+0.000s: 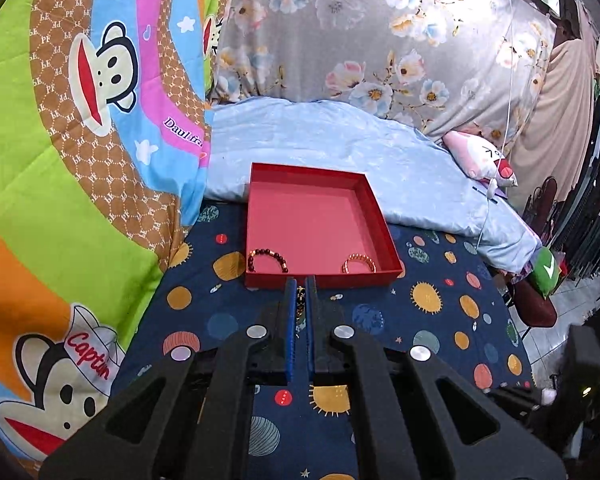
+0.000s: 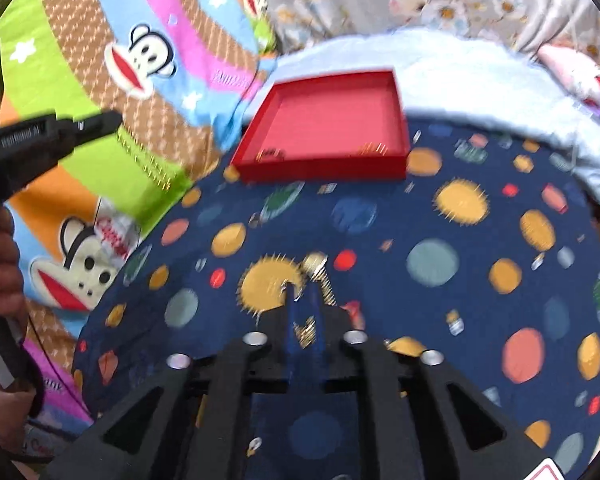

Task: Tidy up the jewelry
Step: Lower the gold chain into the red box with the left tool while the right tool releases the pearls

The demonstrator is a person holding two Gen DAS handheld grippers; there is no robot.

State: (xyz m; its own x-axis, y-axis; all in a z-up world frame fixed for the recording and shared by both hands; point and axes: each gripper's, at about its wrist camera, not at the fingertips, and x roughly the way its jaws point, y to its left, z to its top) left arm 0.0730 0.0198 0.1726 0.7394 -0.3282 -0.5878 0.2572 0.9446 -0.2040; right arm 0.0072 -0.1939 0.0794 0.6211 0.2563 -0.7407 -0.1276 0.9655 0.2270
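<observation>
Left gripper (image 1: 300, 286) fingers narrow on beaded jewelry (image 1: 300, 300); right gripper (image 2: 305, 294) fingers apparently pinching gold chain (image 2: 305, 330).

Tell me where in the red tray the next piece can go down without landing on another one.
The red tray is bare across its middle and its whole far half, up to the far wall by the blue blanket. The free gap along the near wall lies between the dark bead bracelet and the gold bracelet. The two near corners are taken.

Navy planet-print sheet (image 1: 440, 312) covers bed. Pale blue blanket (image 1: 340, 148) bunched behind. Monkey-cartoon quilt (image 1: 60, 160) at left. Grey floral fabric (image 1: 360, 40) beyond. Pink plush (image 1: 480, 156) at right.
</observation>
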